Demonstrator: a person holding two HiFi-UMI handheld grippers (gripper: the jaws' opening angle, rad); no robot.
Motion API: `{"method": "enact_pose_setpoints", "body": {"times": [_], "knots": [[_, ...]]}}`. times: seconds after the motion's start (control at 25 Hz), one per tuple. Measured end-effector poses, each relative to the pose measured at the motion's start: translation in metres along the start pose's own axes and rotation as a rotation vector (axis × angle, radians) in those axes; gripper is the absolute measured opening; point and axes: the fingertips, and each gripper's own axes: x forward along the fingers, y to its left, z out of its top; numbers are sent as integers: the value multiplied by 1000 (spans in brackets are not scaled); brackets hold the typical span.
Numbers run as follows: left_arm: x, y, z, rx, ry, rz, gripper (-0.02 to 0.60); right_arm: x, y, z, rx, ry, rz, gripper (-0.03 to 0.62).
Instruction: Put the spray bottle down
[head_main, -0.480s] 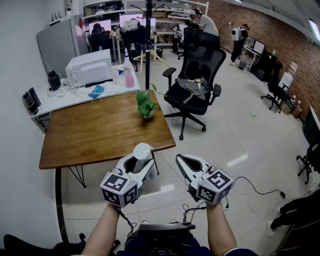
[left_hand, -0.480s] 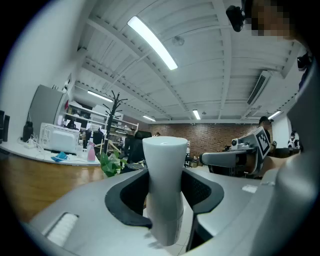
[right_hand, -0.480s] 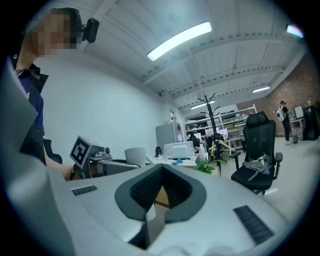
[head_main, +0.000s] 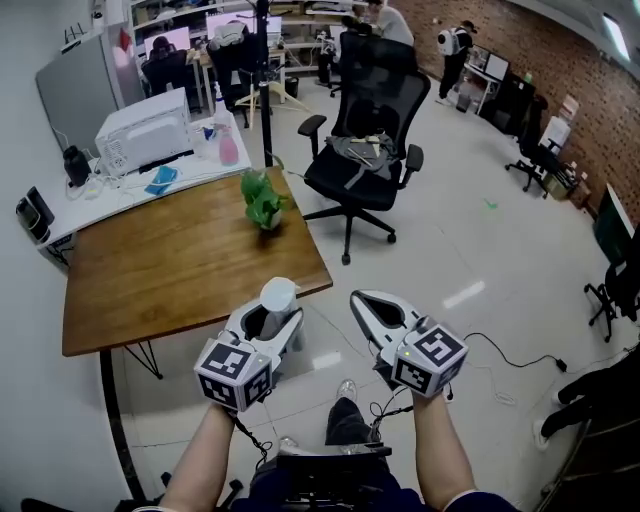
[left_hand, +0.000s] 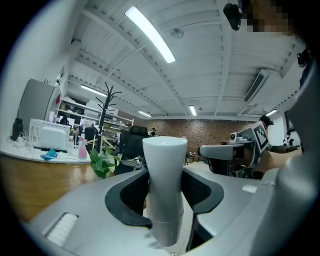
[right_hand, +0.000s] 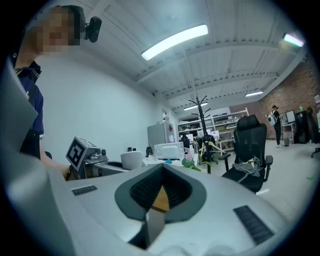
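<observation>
White printer (head_main: 140, 130) on pale desk (head_main: 110, 195), wooden table (head_main: 170, 270) bearing potted plant (head_main: 262, 203), left gripper (head_main: 272, 322) pinching upright spray bottle (head_main: 278, 296) by table's near edge, right gripper (head_main: 362, 300) pressed together, empty, black office chair (head_main: 365, 150), tiled floor (head_main: 480, 250), brick wall (head_main: 590, 90).

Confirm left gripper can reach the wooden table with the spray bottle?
Probably yes. The left gripper holds the spray bottle just off the wooden table; its near edge is bare, and the plant stands at the far corner.
</observation>
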Motion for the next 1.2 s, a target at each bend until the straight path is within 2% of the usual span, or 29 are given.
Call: {"method": "enact_pose_setpoints", "body": {"times": [0.28, 0.4, 0.6, 0.96, 1.2], "knots": [[101, 10, 1, -13, 8, 52, 201, 16, -105, 1, 4, -31, 24, 0], [158, 8, 13, 9, 14, 78, 201, 18, -164, 8, 6, -41, 43, 0], [223, 17, 39, 0, -3, 137, 201, 31, -235, 21, -6, -26, 95, 0], [317, 34, 63, 16, -10, 184, 201, 57, -336, 39, -14, -37, 126, 0], [393, 79, 71, -6, -63, 244, 201, 111, -406, 47, -67, -21, 181, 0]]}}
